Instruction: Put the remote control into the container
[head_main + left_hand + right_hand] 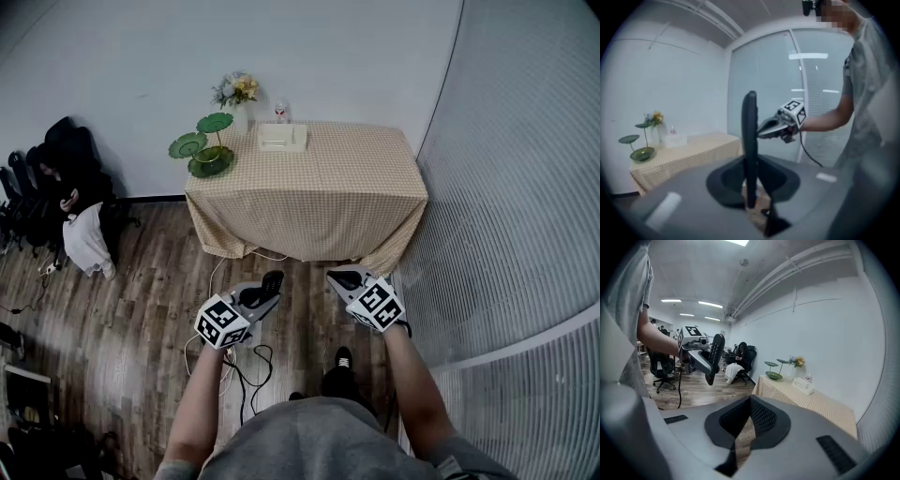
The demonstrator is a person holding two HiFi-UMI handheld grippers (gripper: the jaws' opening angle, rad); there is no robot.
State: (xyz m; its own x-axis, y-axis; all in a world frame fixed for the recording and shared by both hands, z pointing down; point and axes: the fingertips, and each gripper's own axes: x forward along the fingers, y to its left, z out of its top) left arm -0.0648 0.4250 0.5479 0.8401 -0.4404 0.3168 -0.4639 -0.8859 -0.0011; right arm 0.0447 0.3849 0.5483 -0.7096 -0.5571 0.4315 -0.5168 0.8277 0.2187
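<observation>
A black remote control (271, 283) stands upright between the jaws of my left gripper (265, 291), which is shut on it; in the left gripper view the remote (750, 140) rises edge-on from the pads. My right gripper (343, 278) is shut and holds nothing. Both hang over the wood floor, in front of the table and short of it. The container, a white open box (282, 138), sits at the far edge of the checked tablecloth (309, 192). The right gripper view shows the left gripper (696, 355) with the remote (715, 357) and the box (804, 384).
A green lotus-leaf stand (204, 145), a flower vase (238, 97) and a small bottle (280, 112) stand beside the box. A seated person with chairs (66, 187) is at the left. Cables (246, 366) lie on the floor. A ribbed blind wall (525, 187) runs along the right.
</observation>
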